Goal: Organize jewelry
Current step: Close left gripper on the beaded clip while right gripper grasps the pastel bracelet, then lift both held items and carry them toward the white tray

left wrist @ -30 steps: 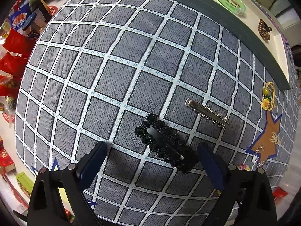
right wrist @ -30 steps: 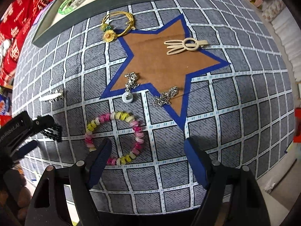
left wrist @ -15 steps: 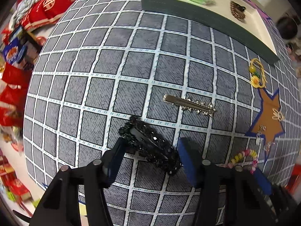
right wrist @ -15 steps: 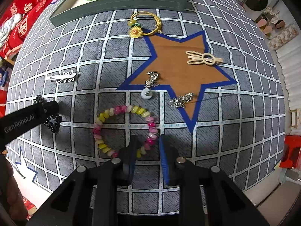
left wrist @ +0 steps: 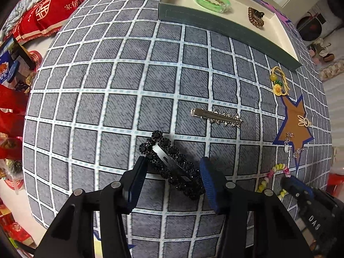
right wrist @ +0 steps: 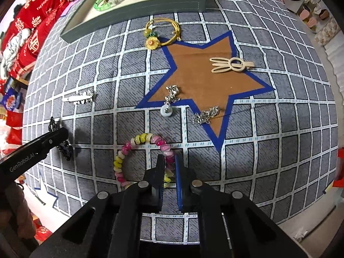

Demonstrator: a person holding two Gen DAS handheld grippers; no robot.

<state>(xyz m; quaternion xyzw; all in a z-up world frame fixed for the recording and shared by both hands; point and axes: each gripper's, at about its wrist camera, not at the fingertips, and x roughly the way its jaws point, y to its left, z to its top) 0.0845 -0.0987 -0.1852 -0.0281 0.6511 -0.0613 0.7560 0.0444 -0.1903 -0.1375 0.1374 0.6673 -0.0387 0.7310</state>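
Note:
A black beaded hair clip (left wrist: pixel 165 150) lies slantwise between the fingers of my left gripper (left wrist: pixel 173 163), whose pads press on it from both sides. It shows in the right wrist view as a dark clip (right wrist: pixel 64 148) under that gripper's black finger (right wrist: pixel 49 142). A bracelet (right wrist: pixel 137 139) of pink, yellow and white beads rests on the grey checked cloth (right wrist: pixel 279 150). My right gripper (right wrist: pixel 169 159) is shut on the bracelet's right side, with beads pinched between the pads. The far part of the bracelet (left wrist: pixel 277 168) peeks out at the right of the left wrist view.
A grey tray (left wrist: pixel 215 21) at the back holds a green bangle (left wrist: pixel 211 0) and a brown hair tie (left wrist: pixel 255 17). On the cloth lie a silver clip (left wrist: pixel 217 118), a yellow sunflower cord (right wrist: pixel 159 32), a rabbit clip (right wrist: pixel 232 64) and silver chains (right wrist: pixel 205 115) on a brown star patch (right wrist: pixel 204 64).
My left gripper's jaws narrowed onto the black hair clip while the hand shifted and rolled. The right gripper's jaws closed on the beaded bracelet and rose slightly.

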